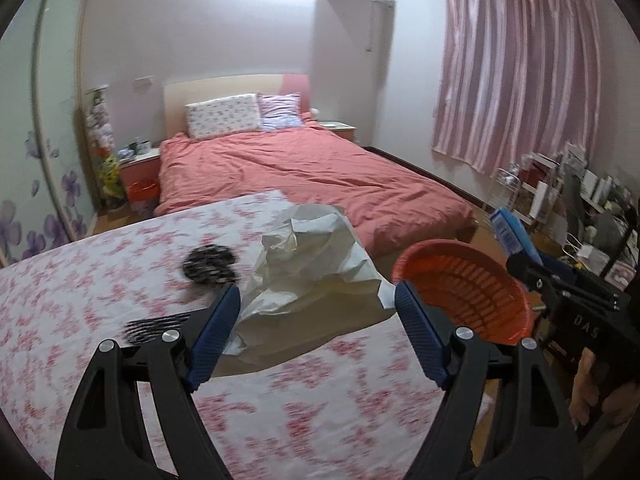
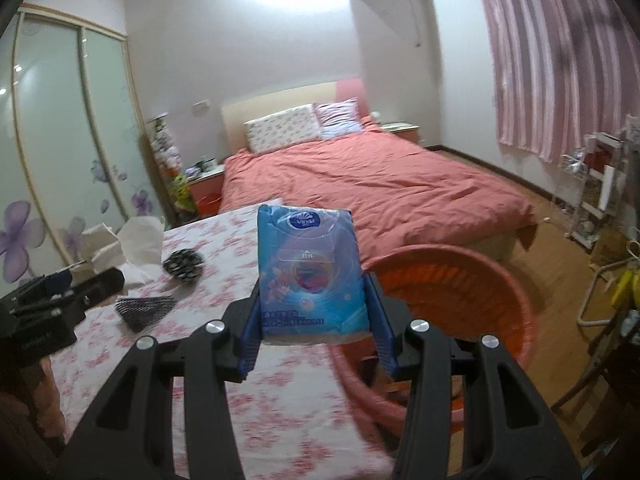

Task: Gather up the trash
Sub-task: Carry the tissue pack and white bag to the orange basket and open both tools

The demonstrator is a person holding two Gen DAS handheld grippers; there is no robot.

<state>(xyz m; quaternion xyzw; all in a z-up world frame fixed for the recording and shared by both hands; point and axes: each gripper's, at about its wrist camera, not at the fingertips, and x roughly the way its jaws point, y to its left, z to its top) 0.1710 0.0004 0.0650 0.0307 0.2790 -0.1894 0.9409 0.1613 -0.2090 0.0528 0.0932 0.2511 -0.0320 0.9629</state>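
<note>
"Vinda" on the blue tissue pack [image 2: 310, 272]

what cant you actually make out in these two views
- Left wrist view: whether the left hand-held gripper touches the crumpled white paper between its open fingers; depth unclear.
- Left wrist view: the two dark items on the floral tablecloth are motion-blurred, so what they are is unclear.
- Right wrist view: the orange basket bottom, hidden by the blue tissue pack and the right hand-held gripper.
- Both views: small text on the pack is too small to read.
</note>
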